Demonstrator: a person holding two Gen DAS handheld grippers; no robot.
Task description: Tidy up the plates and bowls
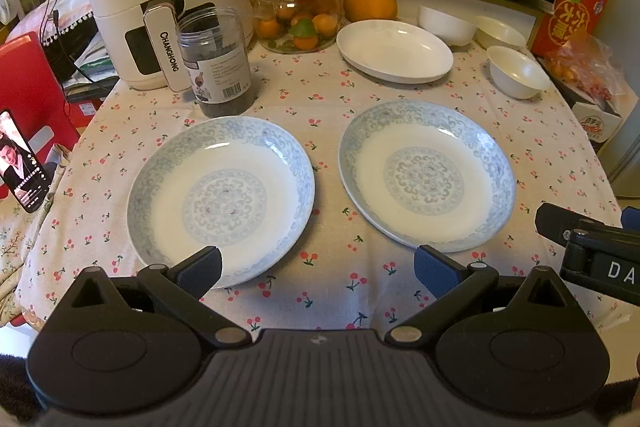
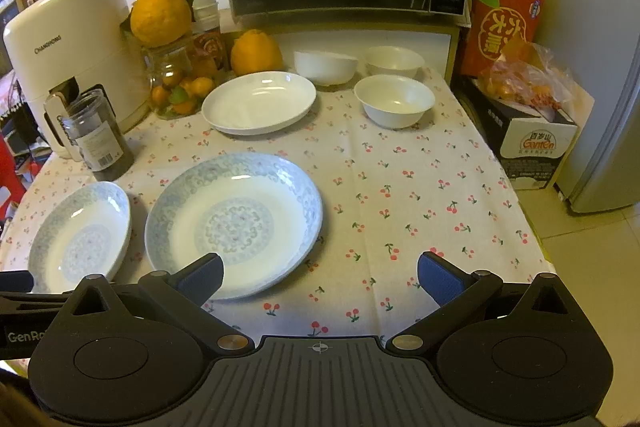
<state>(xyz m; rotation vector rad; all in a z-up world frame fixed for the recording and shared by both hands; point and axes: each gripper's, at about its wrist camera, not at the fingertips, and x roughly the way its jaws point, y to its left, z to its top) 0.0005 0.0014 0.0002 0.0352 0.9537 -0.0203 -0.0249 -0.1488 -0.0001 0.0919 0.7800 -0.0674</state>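
On the cherry-print cloth (image 1: 320, 99), two blue-patterned plates lie side by side, apart: the left plate (image 1: 222, 199) and the right plate (image 1: 426, 173). Behind them sit a plain white plate (image 1: 394, 51) and three white bowls (image 2: 394, 101) (one nearer, two against the microwave shelf). The left gripper (image 1: 318, 269) and right gripper (image 2: 320, 277) both hover spread wide, holding nothing.
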